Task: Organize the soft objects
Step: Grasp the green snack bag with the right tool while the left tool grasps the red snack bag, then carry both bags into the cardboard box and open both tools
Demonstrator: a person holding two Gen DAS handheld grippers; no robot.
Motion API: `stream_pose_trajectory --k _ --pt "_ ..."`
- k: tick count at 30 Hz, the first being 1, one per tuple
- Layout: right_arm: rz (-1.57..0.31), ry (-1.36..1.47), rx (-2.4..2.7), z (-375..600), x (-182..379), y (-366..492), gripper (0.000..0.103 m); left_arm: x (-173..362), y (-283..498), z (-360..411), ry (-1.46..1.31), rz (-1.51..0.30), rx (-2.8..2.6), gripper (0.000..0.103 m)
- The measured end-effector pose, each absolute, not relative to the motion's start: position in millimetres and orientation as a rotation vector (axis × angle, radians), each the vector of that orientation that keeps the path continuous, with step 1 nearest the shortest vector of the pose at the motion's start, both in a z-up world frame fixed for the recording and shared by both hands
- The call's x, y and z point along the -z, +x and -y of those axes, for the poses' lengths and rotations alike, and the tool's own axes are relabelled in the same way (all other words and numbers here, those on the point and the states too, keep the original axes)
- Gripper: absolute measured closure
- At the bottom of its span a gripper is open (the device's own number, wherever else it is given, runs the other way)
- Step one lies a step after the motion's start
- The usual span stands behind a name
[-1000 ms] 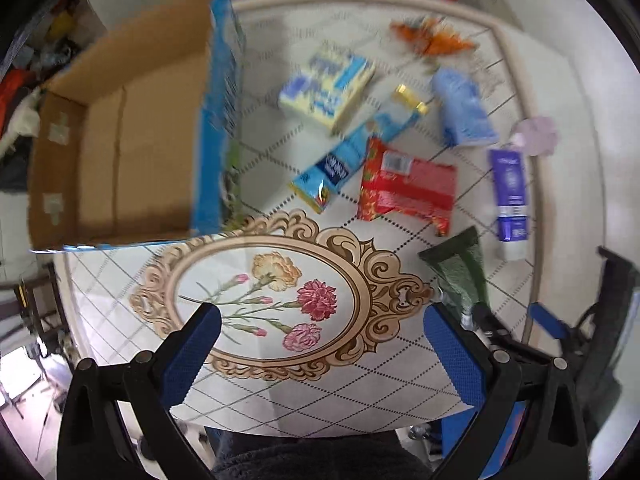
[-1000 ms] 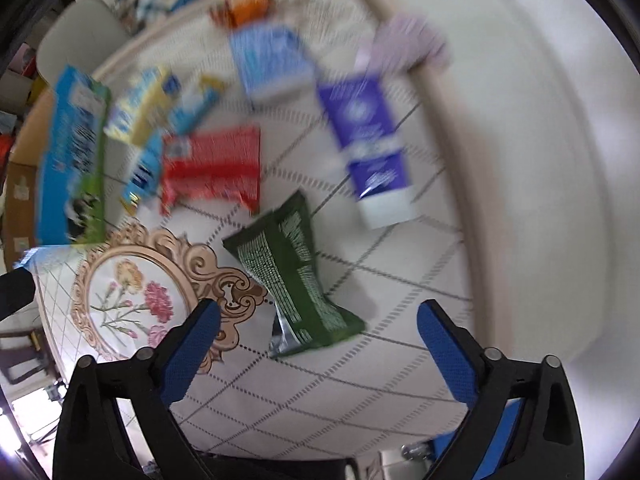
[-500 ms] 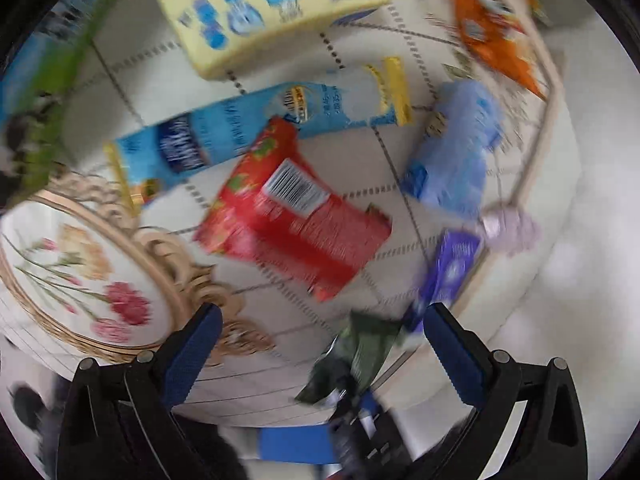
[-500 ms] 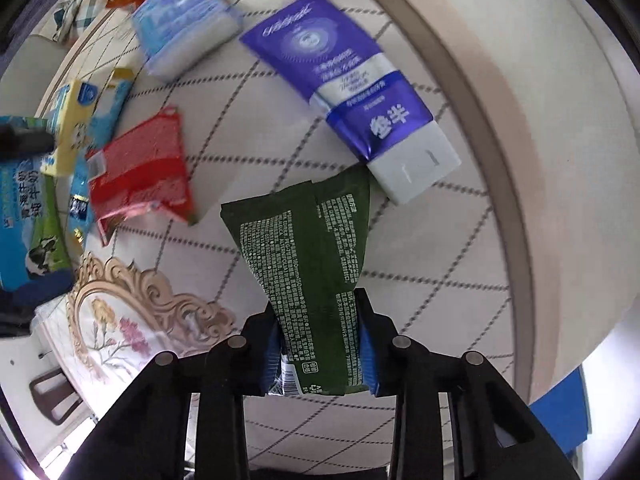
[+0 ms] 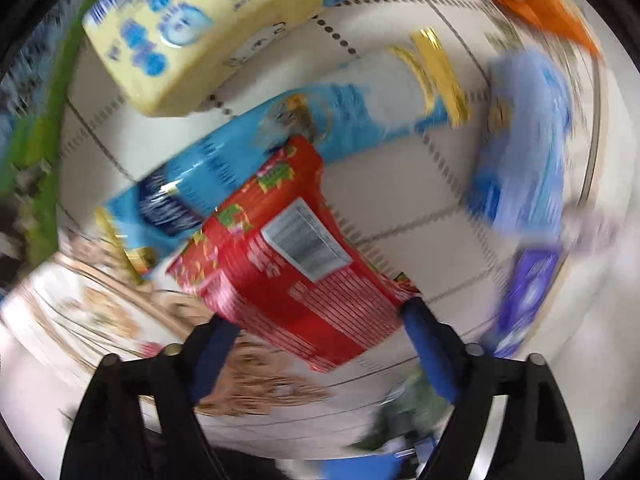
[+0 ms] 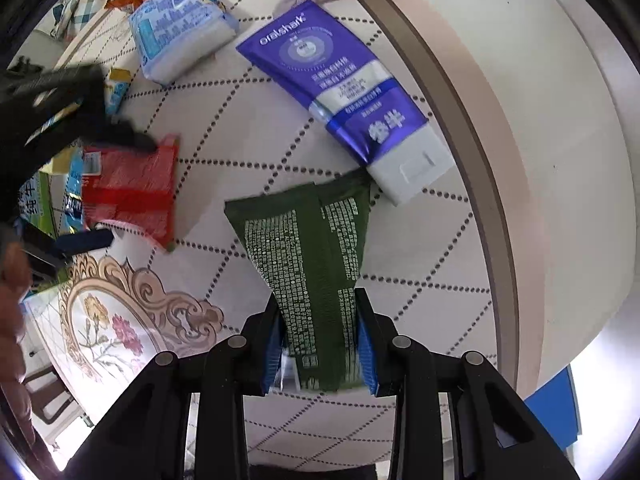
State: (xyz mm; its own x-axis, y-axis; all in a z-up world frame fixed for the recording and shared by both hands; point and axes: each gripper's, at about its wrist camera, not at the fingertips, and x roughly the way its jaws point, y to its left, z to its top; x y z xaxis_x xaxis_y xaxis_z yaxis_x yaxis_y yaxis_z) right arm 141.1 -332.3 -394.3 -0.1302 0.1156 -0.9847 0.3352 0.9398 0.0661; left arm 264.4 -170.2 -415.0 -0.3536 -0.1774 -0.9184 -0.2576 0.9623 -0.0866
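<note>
Each tool has black angular arms, round silver screws and blue pads lining its fingers.

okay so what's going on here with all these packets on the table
A person is sorting soft packets with a hand-held gripper in each hand. The right hand-held gripper is shut on the near end of the green packet, which lies on the patterned table. The left hand-held gripper straddles the red packet; its jaws have just been closing, but the blurred view doesn't show a firm grip. The purple tube lies untouched.
</note>
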Motion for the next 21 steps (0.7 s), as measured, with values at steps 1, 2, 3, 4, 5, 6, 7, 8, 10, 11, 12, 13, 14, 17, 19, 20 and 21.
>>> stream_pose_trajectory --k 1,2,3,4,5,6,7,8,10,11,12,13,14,17,19,20,21 --pt "-1.707 0.341 0.188 327.9 395.8 141.7 0.068 412.3 258.6 170.3 -0.239 -1.942 -0.057 0.023" --pt "-1.711 0.335 0.181 322.8 397.8 141.4 0.068 410.3 252.2 168.1 -0.18 -1.939 -0.042 0.023" --pt "-1.715 0.332 0.179 320.3 398.6 142.2 0.068 408.7 245.2 163.3 -0.133 -1.938 -0.043 0.022" --pt "-1.716 0.333 0.176 319.3 399.0 141.8 0.068 408.0 241.1 158.7 -0.127 -1.937 -0.043 0.022" --pt "-1.718 0.333 0.173 318.6 399.9 142.3 0.068 408.0 238.7 154.4 -0.138 -1.936 -0.047 0.021" --pt "-1.721 0.334 0.178 318.0 402.0 143.5 0.068 408.2 237.4 149.1 -0.17 -1.936 -0.053 0.021" --pt "-1.727 0.346 0.18 317.6 404.6 145.1 0.068 408.9 237.3 144.9 -0.228 -1.934 -0.059 0.021" --pt "-1.734 0.354 0.179 318.1 406.5 146.4 0.068 410.3 238.7 142.6 -0.277 -1.931 -0.071 0.021" --pt "-1.744 0.371 0.185 320.2 412.7 144.3 0.067 412.2 245.5 137.6 -0.317 -1.912 -0.09 0.021" --pt "-1.754 0.372 0.186 318.7 416.1 145.2 0.066 414.6 247.3 138.0 -0.324 -1.905 -0.099 0.021" --pt "-1.765 0.373 0.187 317.4 419.2 145.6 0.066 418.0 250.9 139.3 -0.324 -1.903 -0.107 0.021" --pt "-1.773 0.372 0.19 315.8 421.7 146.5 0.066 419.7 254.1 142.9 -0.316 -1.899 -0.123 0.021" --pt "-1.78 0.366 0.191 312.5 423.9 147.5 0.066 420.5 256.4 145.8 -0.313 -1.887 -0.124 0.023" --pt "-1.79 0.365 0.192 307.7 426.7 150.2 0.066 407.6 261.0 153.9 -0.228 -1.833 -0.128 0.054" --pt "-1.789 0.381 0.191 306.9 427.1 150.6 0.067 401.1 256.4 159.3 -0.188 -1.811 -0.075 0.057" --pt "-1.789 0.385 0.189 309.9 425.3 151.5 0.069 398.6 253.8 161.5 -0.153 -1.804 -0.068 0.058" --pt "-1.787 0.384 0.186 313.9 423.4 151.6 0.069 393.1 248.5 172.0 -0.122 -1.787 -0.06 0.058"
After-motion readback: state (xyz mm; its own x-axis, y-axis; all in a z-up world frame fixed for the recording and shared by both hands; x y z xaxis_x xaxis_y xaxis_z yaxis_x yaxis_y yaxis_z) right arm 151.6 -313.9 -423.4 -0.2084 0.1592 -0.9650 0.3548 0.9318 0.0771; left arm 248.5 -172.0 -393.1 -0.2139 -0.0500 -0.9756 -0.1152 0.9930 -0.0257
